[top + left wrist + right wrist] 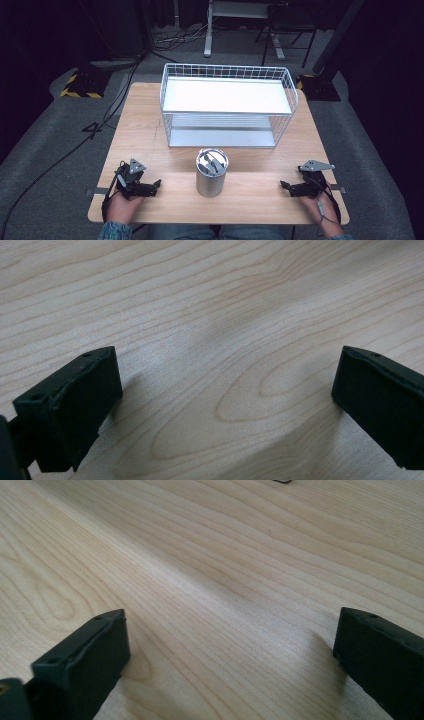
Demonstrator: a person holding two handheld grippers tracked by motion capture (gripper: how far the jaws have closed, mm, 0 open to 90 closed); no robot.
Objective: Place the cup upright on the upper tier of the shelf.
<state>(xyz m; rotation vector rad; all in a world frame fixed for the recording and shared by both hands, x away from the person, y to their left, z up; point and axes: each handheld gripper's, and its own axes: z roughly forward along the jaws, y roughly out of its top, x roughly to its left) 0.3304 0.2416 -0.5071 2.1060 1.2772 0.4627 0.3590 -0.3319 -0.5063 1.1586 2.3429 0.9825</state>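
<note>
A shiny metal canister (211, 174) stands upright on the wooden table (150, 140), near its front edge at the middle, with grey utensil ends showing in its mouth. My left gripper (156, 185) rests low at the front left, pointing toward the canister and well apart from it. In the left gripper view its black jaws stand wide with only bare wood between them (227, 395). My right gripper (284, 185) sits at the front right, aimed inward at the canister. In the right gripper view its jaws are spread wide over bare wood (230, 645).
A white wire two-tier rack (227, 102) with flat shelves stands behind the canister, across the table's far half. Cables trail over the grey floor at the left. A desk frame (240, 25) and dark stands are beyond the table.
</note>
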